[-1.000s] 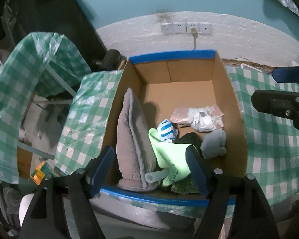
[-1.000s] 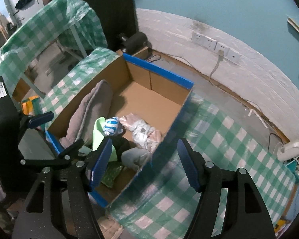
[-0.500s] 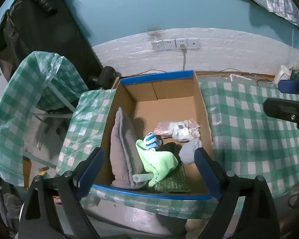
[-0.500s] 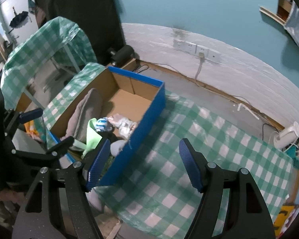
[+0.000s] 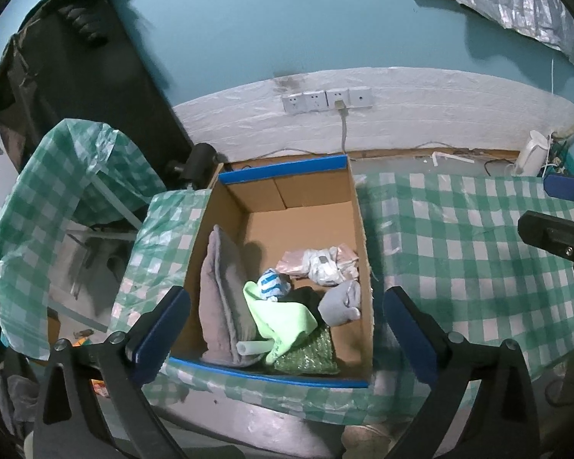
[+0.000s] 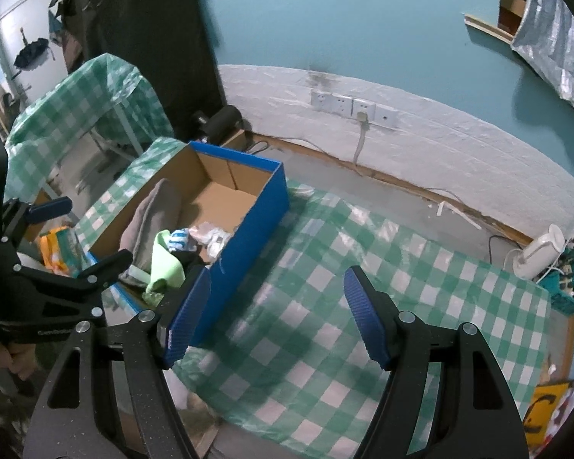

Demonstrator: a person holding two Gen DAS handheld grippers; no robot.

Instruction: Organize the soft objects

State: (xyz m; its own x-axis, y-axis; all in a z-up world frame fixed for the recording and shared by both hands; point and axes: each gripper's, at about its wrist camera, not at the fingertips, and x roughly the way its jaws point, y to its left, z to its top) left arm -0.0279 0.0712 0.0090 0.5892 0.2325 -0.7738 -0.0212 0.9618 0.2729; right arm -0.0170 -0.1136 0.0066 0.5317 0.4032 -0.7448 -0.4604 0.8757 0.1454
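Note:
A cardboard box with blue outer walls (image 5: pixel 357 229) (image 6: pixel 264 206) stands on the green checked tablecloth (image 5: pixel 459 252) (image 6: pixel 325 325). In it lie a grey folded towel (image 5: pixel 220 298) (image 6: pixel 149 222), a light green cloth (image 5: pixel 283 317) (image 6: pixel 164 264), a blue-and-white striped sock (image 5: pixel 273 285), a grey sock (image 5: pixel 340 304), a pink-and-white bundle (image 5: pixel 321 264) and a green textured pad (image 5: pixel 310 354). My left gripper (image 5: pixel 283 329) is open and empty, held above the box's near end. My right gripper (image 6: pixel 275 321) is open and empty, above the cloth right of the box.
A second table under a checked cover (image 5: pixel 57 191) stands to the left, with a dark cabinet (image 5: pixel 76 76) behind. Wall sockets (image 5: pixel 325 99) and a cable are on the back wall. A white kettle (image 6: pixel 539 252) sits at the far right by the table edge.
Both grippers have pulled back and up from the box, so it looks smaller. The right gripper has swung right, over the bare tablecloth. The box contents have not moved.

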